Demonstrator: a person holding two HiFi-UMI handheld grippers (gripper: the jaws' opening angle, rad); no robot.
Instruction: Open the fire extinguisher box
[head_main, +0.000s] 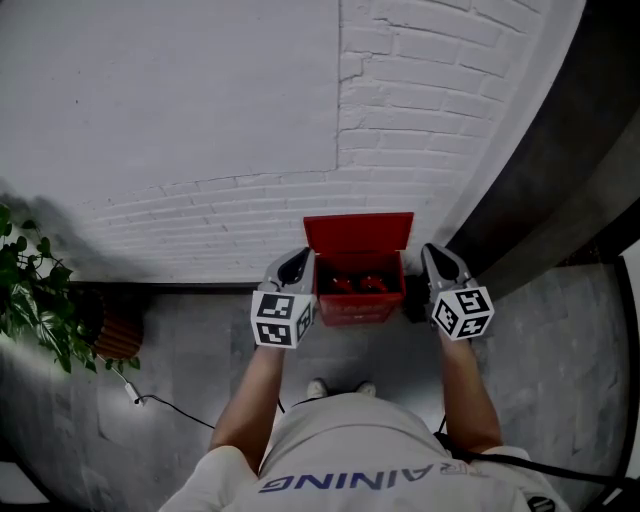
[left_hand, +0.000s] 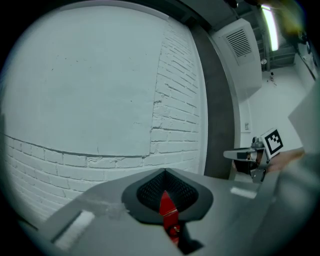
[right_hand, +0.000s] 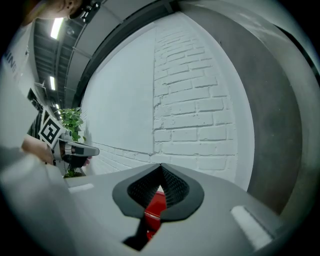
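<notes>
The red fire extinguisher box stands on the floor against the white brick wall. Its lid is raised upright against the wall, and red extinguishers show inside. My left gripper hovers at the box's left edge, jaws together, holding nothing. My right gripper hovers at the box's right edge, also shut and empty. In the left gripper view the shut jaws point at the wall, with a sliver of red box showing below them. The right gripper view shows the same: shut jaws over a strip of red box.
A leafy plant in a brown pot stands left of the box, with a thin cable on the grey floor. A dark pillar rises right of the box. The person's shoes are just in front of it.
</notes>
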